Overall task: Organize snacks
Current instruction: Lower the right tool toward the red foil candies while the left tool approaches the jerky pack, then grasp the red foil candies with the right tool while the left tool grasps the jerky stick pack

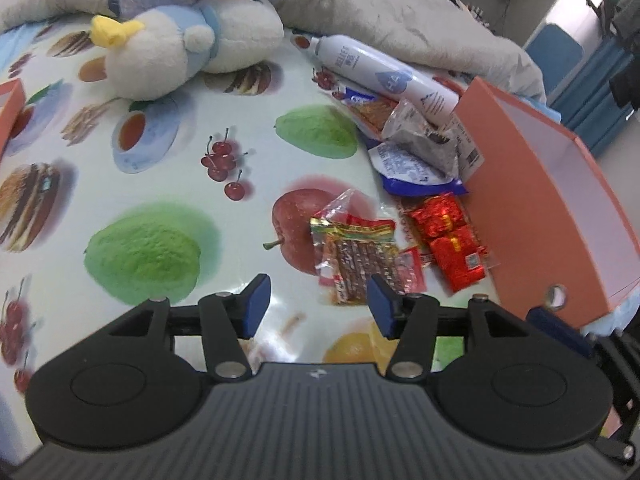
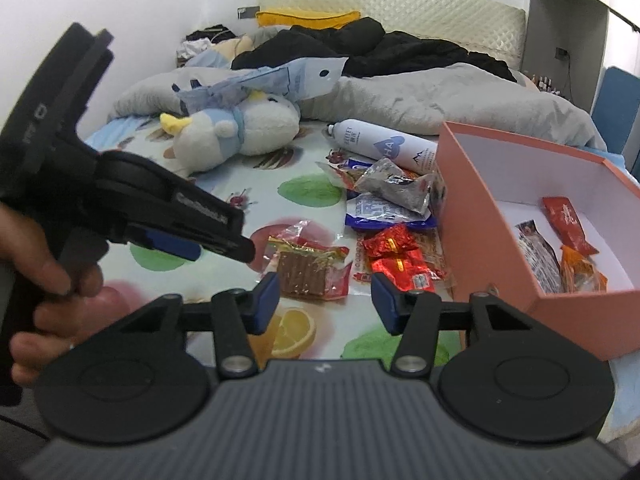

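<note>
Loose snacks lie on a fruit-print cloth beside an orange box (image 2: pixel 472 216). A clear packet of brown bars (image 1: pixel 356 256) (image 2: pixel 308 268) lies nearest. Red foil packets (image 1: pixel 452 240) (image 2: pixel 400 256), a blue-white pouch (image 1: pixel 412 172) (image 2: pixel 380 212) and a grey crinkled packet (image 1: pixel 424 136) (image 2: pixel 396 186) lie behind. The box (image 1: pixel 532 200) holds several packets (image 2: pixel 560 248). My left gripper (image 1: pixel 318 306) is open and empty, just short of the bar packet; it also shows from the side in the right wrist view (image 2: pixel 224 240). My right gripper (image 2: pixel 325 304) is open and empty, hovering before the bar packet.
A white spray bottle (image 1: pixel 384 72) (image 2: pixel 384 146) lies behind the snacks. A plush duck (image 1: pixel 180 48) (image 2: pixel 236 128) rests at the back. Grey bedding (image 2: pixel 440 96) and black clothes (image 2: pixel 368 46) lie beyond. Another orange box edge (image 1: pixel 10 108) sits at far left.
</note>
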{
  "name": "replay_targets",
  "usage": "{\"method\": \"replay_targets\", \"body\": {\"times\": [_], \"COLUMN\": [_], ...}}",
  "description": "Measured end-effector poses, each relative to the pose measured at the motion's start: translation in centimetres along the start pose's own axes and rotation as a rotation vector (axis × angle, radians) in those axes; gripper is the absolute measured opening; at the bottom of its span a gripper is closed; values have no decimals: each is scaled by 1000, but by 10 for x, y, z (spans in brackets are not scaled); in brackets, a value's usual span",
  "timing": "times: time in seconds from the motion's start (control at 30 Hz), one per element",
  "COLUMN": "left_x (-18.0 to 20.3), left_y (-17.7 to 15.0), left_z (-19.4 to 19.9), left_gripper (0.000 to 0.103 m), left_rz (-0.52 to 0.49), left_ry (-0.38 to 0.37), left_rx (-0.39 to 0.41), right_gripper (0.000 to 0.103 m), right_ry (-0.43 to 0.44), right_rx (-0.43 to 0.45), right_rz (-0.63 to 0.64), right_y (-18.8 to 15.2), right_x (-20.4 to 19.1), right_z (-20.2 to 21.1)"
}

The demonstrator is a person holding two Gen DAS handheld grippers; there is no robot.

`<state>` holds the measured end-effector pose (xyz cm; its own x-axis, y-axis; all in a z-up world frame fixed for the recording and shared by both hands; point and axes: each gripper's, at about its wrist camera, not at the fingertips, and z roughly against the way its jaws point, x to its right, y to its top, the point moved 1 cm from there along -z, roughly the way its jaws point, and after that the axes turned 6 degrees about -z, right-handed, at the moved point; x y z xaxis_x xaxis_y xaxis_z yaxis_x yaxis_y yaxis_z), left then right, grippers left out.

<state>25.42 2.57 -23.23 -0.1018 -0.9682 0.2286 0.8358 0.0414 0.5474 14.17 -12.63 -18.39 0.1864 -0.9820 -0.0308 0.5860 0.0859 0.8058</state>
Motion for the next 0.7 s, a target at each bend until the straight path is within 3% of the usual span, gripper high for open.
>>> {"method": "replay_targets", "body": {"times": [0.4, 0.7], "left_x": [-24, -13], "left_y": [19, 31], "left_z": [-48, -76], "left_gripper": [59, 59], "left_rz": [-21, -161], "left_ry": [-86, -185], "left_rx": [22, -15], "right_gripper": [51, 55], "right_ry": [-135, -161], "right_rx": [-15, -87], "right_rz": [54, 76], "right_y": [22, 22], "right_x": [4, 24], "right_z": [-78, -111]}}
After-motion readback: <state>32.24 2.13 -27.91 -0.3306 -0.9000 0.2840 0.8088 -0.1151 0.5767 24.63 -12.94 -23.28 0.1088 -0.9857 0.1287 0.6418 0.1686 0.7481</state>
